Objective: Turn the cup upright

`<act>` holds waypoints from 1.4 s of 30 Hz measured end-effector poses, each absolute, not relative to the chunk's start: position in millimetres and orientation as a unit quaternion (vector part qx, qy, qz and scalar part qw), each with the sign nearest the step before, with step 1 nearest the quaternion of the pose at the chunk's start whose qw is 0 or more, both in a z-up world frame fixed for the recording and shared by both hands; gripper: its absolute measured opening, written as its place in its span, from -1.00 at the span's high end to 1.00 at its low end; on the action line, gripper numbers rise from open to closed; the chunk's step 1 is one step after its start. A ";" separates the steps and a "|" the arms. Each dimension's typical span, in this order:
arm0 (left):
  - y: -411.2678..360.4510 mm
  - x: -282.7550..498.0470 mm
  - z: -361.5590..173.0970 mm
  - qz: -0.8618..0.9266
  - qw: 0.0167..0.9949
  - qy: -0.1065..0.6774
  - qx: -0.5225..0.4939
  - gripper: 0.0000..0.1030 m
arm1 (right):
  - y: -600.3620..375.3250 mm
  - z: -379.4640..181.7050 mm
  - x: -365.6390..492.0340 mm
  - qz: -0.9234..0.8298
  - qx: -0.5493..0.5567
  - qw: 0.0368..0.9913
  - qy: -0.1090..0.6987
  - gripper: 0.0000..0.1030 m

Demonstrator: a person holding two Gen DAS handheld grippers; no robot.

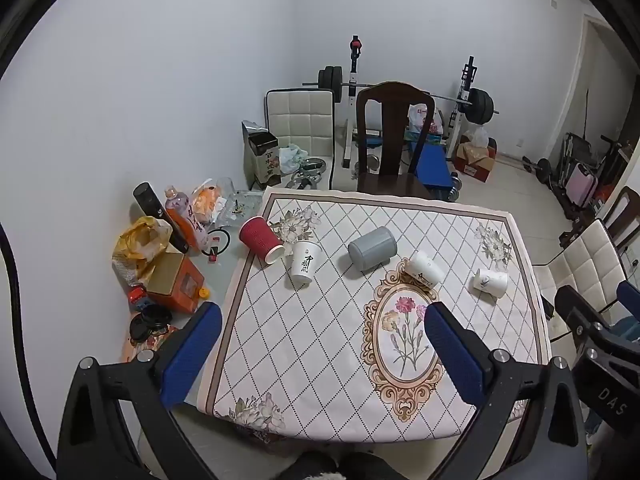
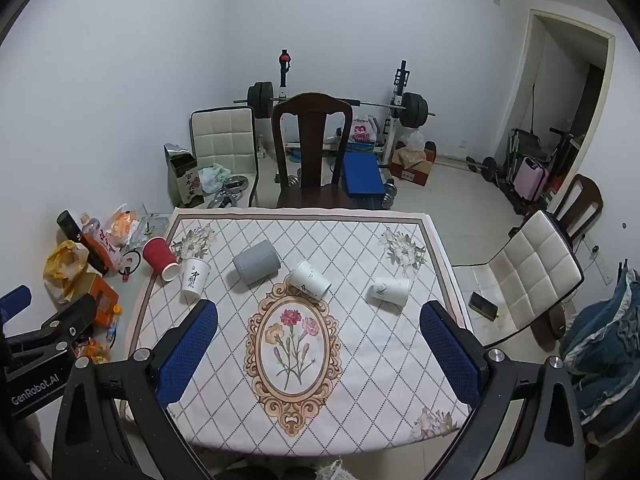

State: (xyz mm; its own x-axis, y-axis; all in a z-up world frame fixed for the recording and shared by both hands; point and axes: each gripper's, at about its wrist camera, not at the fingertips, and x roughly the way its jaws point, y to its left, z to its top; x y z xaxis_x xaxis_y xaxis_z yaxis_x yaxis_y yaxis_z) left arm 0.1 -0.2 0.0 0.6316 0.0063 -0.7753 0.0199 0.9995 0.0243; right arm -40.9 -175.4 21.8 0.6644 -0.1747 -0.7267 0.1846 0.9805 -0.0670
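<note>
Several cups lie on their sides on the patterned tablecloth [image 1: 320,340]: a red ribbed cup [image 1: 261,239] [image 2: 160,258], a white cup with black script [image 1: 305,262] [image 2: 193,276], a grey cup [image 1: 372,248] [image 2: 256,267], a white cup [image 1: 424,269] [image 2: 310,280] and another white cup [image 1: 490,281] [image 2: 389,290]. My left gripper [image 1: 320,344] is open and empty above the table's near edge. My right gripper [image 2: 318,344] is open and empty, also above the near side, apart from all cups.
Clutter sits at the table's left: a black bottle [image 1: 154,208], orange boxes [image 1: 174,282], bags. A dark wooden chair [image 1: 394,140] stands behind the table, a white padded chair [image 2: 528,276] at its right with a phone [image 2: 483,306]. Weight bench behind.
</note>
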 end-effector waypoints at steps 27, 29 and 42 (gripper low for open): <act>2.3 4.6 4.4 -0.003 0.906 0.423 0.013 -1.00 | -183.7 27.9 -38.3 -0.099 0.001 0.914 0.394 -0.98; 2.0 4.8 4.2 -0.003 0.906 0.423 0.013 -1.00 | -183.9 28.2 -38.3 -0.099 0.002 0.914 0.394 -0.98; 1.1 4.1 3.4 -0.002 0.906 0.423 0.013 -1.00 | -185.5 31.9 -33.0 -0.099 0.002 0.914 0.394 -0.98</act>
State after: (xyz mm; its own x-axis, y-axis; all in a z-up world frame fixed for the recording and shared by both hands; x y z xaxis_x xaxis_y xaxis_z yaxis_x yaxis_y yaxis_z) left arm 4.1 1.1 3.4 0.6418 0.0076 -0.7669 0.0147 0.9996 0.0222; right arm -33.0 -185.5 31.9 0.6692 -0.1804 -0.7208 0.1829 0.9802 -0.0754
